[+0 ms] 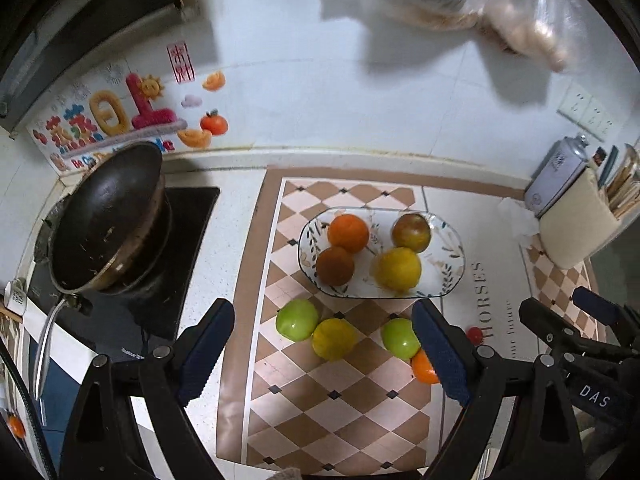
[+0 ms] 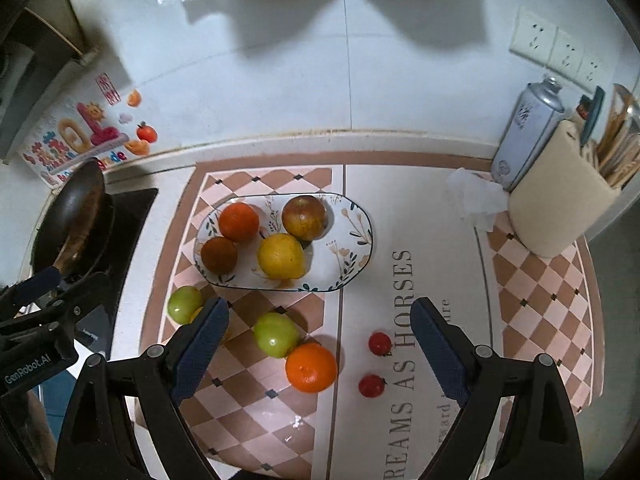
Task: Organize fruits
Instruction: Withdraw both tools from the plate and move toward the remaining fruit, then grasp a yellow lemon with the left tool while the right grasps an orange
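Observation:
A floral oval plate (image 1: 448,276) (image 2: 356,240) holds an orange (image 1: 348,233) (image 2: 239,221), a brown fruit (image 1: 335,266) (image 2: 219,255), a yellow fruit (image 1: 397,268) (image 2: 280,256) and a reddish apple (image 1: 411,232) (image 2: 305,217). On the mat in front lie two green apples (image 1: 297,319) (image 2: 276,334), a yellow fruit (image 1: 334,338), an orange (image 2: 311,367) and two cherry tomatoes (image 2: 379,343). My left gripper (image 1: 324,352) is open above the loose fruits. My right gripper (image 2: 320,348) is open over the green apple and orange.
A dark wok (image 1: 108,216) sits on the stove at left. A cream utensil holder (image 2: 560,196), a spray can (image 2: 528,128) and crumpled tissue (image 2: 476,196) stand at the back right. The wall runs behind the checkered mat (image 2: 540,280).

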Action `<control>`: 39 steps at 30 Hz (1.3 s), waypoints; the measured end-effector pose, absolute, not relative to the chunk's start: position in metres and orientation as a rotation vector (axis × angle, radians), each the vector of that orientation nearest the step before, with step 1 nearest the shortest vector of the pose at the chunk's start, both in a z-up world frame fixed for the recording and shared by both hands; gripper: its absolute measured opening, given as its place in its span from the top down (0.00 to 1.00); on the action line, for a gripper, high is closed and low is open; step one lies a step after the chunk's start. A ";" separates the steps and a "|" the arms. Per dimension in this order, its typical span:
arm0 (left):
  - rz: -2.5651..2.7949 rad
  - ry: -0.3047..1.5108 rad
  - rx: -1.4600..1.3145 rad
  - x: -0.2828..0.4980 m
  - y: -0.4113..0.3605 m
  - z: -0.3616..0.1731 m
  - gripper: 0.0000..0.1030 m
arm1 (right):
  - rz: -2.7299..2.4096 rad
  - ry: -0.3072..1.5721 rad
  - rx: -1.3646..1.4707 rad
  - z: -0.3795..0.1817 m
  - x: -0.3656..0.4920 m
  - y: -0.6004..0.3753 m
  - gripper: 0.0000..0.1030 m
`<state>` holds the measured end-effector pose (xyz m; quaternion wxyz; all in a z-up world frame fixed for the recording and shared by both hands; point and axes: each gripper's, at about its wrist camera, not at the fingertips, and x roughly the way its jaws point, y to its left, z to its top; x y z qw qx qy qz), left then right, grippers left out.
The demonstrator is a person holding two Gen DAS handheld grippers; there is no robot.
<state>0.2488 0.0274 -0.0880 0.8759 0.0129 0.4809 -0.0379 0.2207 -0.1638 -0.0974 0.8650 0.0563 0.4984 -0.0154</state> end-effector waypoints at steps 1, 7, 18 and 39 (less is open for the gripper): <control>-0.081 0.990 0.030 0.244 0.027 -0.083 0.12 | -0.031 1.034 0.119 -0.092 0.215 -0.164 0.08; -0.090 0.940 0.026 0.225 0.029 -0.063 0.12 | -0.020 0.975 0.130 -0.064 0.192 -0.163 0.08; -0.082 0.924 0.020 0.213 0.029 -0.057 0.12 | 0.003 0.933 0.167 -0.044 0.175 -0.161 0.08; 0.085 1.293 -0.037 0.277 0.070 -0.198 0.00 | 0.043 1.426 0.226 -0.274 0.244 -0.166 0.09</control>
